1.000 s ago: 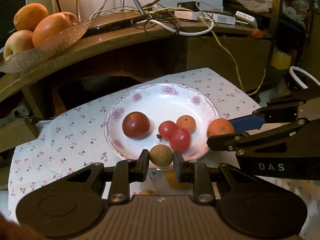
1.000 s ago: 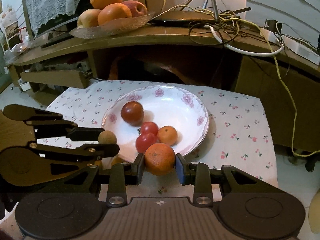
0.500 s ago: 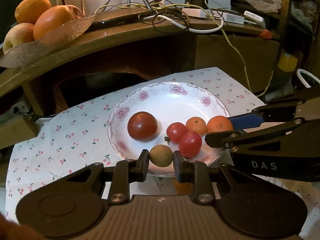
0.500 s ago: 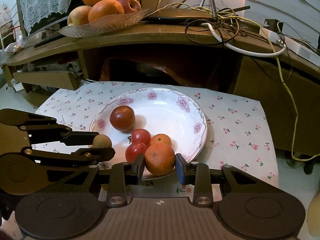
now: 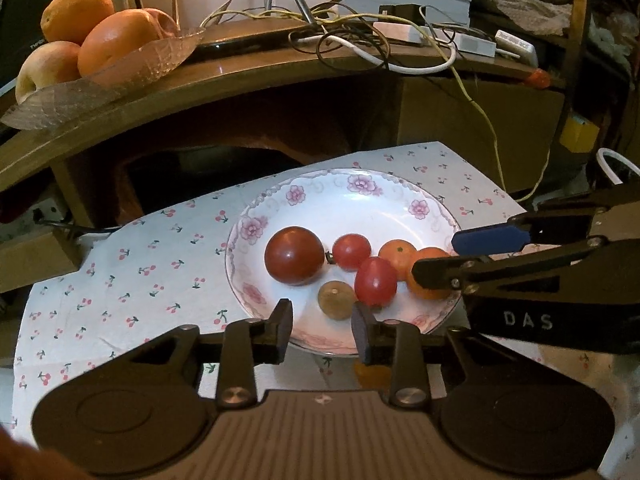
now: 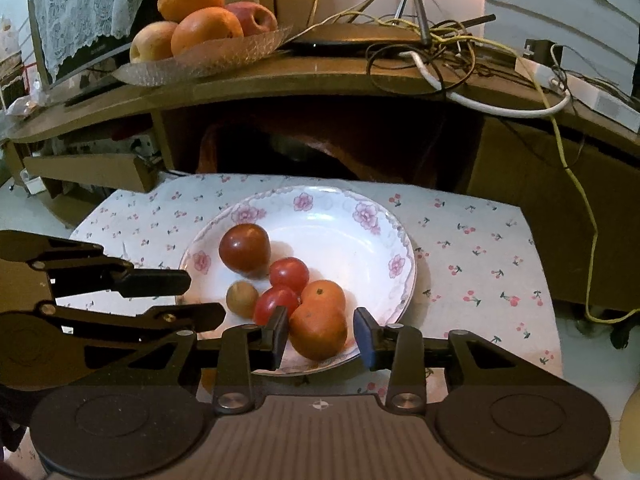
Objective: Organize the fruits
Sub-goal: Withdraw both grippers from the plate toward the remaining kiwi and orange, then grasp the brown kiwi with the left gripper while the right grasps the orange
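Note:
A white flowered plate (image 5: pixel 348 204) (image 6: pixel 344 216) sits on a cherry-print cloth. On it lie a large dark red tomato (image 5: pixel 294 255) (image 6: pixel 244 247), two small red tomatoes (image 5: pixel 375 281) (image 6: pixel 289 273), a small orange (image 5: pixel 396 253) (image 6: pixel 323 294), a small brown fruit (image 5: pixel 337 300) (image 6: pixel 241 299) and a larger orange (image 5: pixel 428 276) (image 6: pixel 318 329). My left gripper (image 5: pixel 322 330) is open just in front of the brown fruit, not touching it. My right gripper (image 6: pixel 321 334) is open around the larger orange, which rests on the plate.
A wooden shelf behind holds a glass dish (image 6: pixel 208 54) of oranges and apples, plus tangled cables (image 6: pixel 440 52). Another orange fruit (image 5: pixel 370 374) lies on the cloth under the left gripper. The cloth's edges drop off at left and right.
Both grippers opened. The brown fruit left the left gripper's fingers and the larger orange left the right gripper's fingers; both now rest on the plate.

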`<state>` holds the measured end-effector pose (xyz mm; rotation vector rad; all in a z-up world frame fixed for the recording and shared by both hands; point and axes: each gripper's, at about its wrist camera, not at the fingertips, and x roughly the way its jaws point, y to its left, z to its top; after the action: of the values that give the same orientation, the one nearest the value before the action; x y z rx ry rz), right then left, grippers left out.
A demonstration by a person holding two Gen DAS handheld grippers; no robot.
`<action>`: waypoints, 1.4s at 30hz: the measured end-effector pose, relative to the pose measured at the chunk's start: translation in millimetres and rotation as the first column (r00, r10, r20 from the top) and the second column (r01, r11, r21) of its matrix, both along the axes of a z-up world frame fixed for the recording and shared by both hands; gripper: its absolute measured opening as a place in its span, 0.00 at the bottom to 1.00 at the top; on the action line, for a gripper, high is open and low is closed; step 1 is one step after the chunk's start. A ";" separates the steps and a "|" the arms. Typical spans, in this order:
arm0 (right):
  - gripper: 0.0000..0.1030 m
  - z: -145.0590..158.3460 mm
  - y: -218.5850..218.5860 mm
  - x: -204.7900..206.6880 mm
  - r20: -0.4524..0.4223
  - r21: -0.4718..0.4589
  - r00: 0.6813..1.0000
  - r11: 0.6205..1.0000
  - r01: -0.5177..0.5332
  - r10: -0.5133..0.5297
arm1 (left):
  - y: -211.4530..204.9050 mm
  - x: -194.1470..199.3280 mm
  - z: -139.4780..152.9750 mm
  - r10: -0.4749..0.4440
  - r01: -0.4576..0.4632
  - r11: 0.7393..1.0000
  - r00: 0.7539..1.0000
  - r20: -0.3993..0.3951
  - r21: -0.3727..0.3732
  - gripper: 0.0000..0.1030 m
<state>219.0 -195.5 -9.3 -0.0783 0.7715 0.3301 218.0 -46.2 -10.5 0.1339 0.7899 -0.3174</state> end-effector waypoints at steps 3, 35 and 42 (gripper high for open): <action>0.39 2.8 -4.3 -0.6 0.013 0.013 1.000 1.000 0.014 -0.014 | 2.1 -2.3 3.2 0.002 -0.002 1.000 1.000 0.008 -0.005 0.37; 0.39 -22.6 29.4 -33.0 -0.123 0.070 0.981 0.988 -0.140 0.147 | 39.6 -43.1 -2.4 -0.105 0.107 0.994 0.992 -0.069 0.025 0.43; 0.40 -33.3 42.8 -24.5 -0.130 0.051 0.981 0.989 -0.138 0.143 | 46.6 -44.2 -9.1 -0.113 0.117 0.993 0.990 -0.088 0.034 0.43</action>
<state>194.5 -152.7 -42.5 -0.0723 0.8935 0.4894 173.8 0.3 -19.6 0.2037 0.8760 -0.4194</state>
